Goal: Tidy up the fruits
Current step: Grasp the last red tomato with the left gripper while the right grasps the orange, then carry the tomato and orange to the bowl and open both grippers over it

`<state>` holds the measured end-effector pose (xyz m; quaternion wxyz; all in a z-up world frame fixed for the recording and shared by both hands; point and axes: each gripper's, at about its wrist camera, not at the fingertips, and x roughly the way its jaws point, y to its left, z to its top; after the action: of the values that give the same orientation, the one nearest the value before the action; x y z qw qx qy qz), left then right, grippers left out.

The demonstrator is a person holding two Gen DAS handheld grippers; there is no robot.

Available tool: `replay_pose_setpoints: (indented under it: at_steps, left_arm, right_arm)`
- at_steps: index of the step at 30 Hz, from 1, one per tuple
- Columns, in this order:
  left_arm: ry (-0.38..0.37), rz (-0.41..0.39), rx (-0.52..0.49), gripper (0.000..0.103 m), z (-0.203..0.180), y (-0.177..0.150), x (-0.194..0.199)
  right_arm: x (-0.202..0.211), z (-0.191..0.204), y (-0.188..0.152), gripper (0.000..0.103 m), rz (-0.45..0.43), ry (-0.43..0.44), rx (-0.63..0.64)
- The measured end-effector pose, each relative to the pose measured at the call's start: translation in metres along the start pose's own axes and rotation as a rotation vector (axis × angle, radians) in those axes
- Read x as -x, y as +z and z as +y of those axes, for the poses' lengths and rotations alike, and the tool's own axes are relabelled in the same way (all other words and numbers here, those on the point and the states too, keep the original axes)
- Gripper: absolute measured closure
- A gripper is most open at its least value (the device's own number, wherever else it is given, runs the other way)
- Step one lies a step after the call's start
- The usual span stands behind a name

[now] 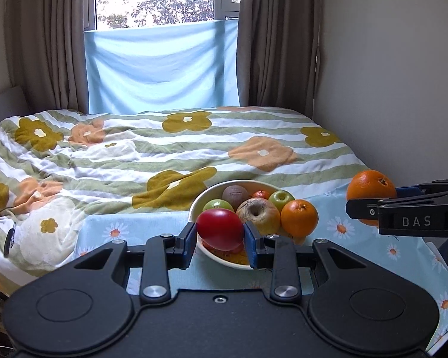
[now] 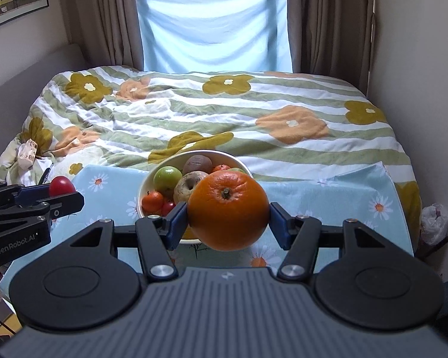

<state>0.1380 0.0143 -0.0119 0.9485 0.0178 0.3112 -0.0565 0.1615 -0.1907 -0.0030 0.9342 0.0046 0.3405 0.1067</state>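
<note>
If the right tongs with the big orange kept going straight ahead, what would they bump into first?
Probably the white bowl of fruit: it sits right behind the orange held in the right tongs, though the gap is hard to judge.

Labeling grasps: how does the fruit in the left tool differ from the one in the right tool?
Colour: the left tool holds a smooth red fruit; the right tool holds an orange with dimpled peel and a stem nub. Size: the orange looks bigger, its tool's jaws wider apart. Shared: both are clamped between blue pads and held above the fruit bowl.

"DAS" on right gripper (image 1: 370,205) side; "GenRobot.AI" on left gripper (image 2: 65,200) side.
</note>
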Motion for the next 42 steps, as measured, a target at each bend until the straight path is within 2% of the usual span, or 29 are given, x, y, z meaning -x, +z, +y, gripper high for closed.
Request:
replay_pose_setpoints:
  at_steps: [7, 21, 31, 39, 41, 42]
  left_arm:
    - [0.012, 0.01, -0.001, 0.066, -0.005, 0.021, -0.035]
    - [0.06, 0.082, 0.012, 0.066, -0.007, 0.056, -0.14]
    - [0.09, 0.166, 0.004, 0.066, -0.004, 0.055, -0.203]
    - [0.101, 0.211, 0.009, 0.065, -0.003, 0.049, -0.219]
    - [0.105, 0.204, 0.005, 0.054, -0.005, 0.05, -0.219]
    - [0.109, 0.196, 0.002, 0.035, -0.006, 0.05, -0.218]
  right_arm:
    - [-0.027, -0.009, 0.025, 0.03, 0.004, 0.029, 0.02]
    - [-0.125, -0.033, 0.071, 0.03, 0.067, 0.102, 0.058]
    - [-0.174, -0.045, 0.084, 0.03, 0.111, 0.14, 0.063]
    - [-0.193, -0.049, 0.085, 0.03, 0.134, 0.161, 0.066]
    - [-0.194, -0.049, 0.085, 0.03, 0.135, 0.166, 0.068]
    - [-0.195, -0.049, 0.086, 0.03, 0.134, 0.169, 0.068]
